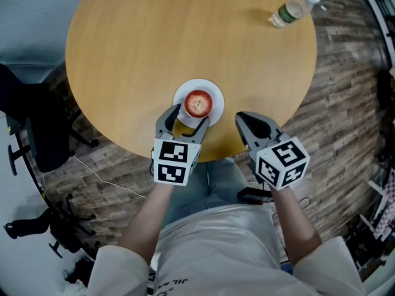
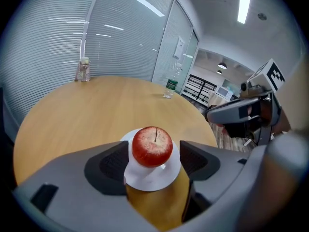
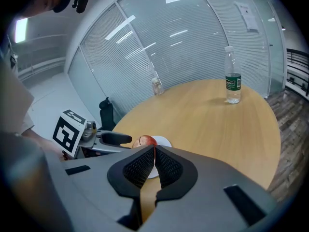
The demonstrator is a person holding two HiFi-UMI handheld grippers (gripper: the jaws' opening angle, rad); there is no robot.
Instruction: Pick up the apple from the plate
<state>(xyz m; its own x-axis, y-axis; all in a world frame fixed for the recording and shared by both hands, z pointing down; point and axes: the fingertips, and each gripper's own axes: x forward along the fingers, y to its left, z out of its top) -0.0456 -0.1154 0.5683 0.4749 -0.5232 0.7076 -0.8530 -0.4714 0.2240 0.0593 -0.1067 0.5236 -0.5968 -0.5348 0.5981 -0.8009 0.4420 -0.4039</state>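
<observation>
At the left edge of the head view a dark office chair (image 1: 40, 131) stands on the floor beside the round wooden bench (image 1: 136, 42). Low at the centre, the left tongs (image 1: 187, 119) reach over the bench's near edge with their jaws spread wide. In the left gripper view the red apple (image 2: 152, 145) shows between the two pads with a gap on each side, and neither pad presses it. The apple sits stem up on a small white plate (image 1: 216, 94) near that edge. Just right of the plate the right tongs (image 1: 242, 117) hover with pads closed together, nothing between them. A plastic water bottle (image 1: 294, 8) stands at the bench's upper right, well apart from the plate.
</observation>
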